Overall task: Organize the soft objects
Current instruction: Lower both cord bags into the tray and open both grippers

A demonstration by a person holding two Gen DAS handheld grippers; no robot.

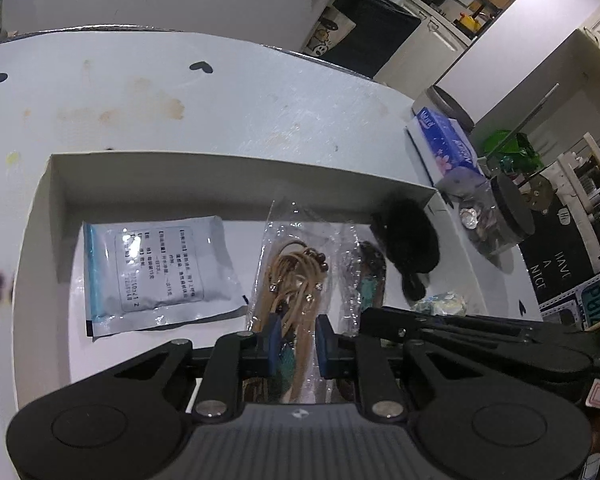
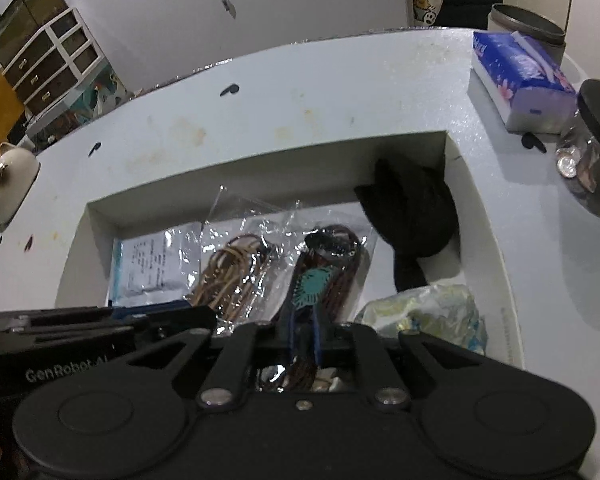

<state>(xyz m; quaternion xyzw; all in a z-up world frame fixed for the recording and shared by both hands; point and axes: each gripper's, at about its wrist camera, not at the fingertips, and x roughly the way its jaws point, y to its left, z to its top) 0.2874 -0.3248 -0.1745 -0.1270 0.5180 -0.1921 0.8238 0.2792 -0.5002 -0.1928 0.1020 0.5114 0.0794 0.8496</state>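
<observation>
An open white box (image 1: 220,176) lies on the pale table. It holds a white sachet (image 1: 156,268), a clear bag of tan cords (image 1: 296,272), a clear bag of dark brown cords (image 2: 332,264) with a teal feather, a black soft cloth (image 2: 416,212) and a crumpled patterned packet (image 2: 428,312). My left gripper (image 1: 299,342) is shut on the near end of the tan cord bag, its blue pads on either side. Beside it to the right, my right gripper (image 2: 305,338) is shut on the near end of the dark cord bag.
A blue tissue pack (image 2: 520,76), a grey tin (image 2: 524,24) and a black-lidded glass jar (image 2: 596,160) stand on the table right of the box. A white ceramic figure (image 2: 8,180) sits at the table's left edge, with a small drawer unit (image 2: 48,52) beyond it.
</observation>
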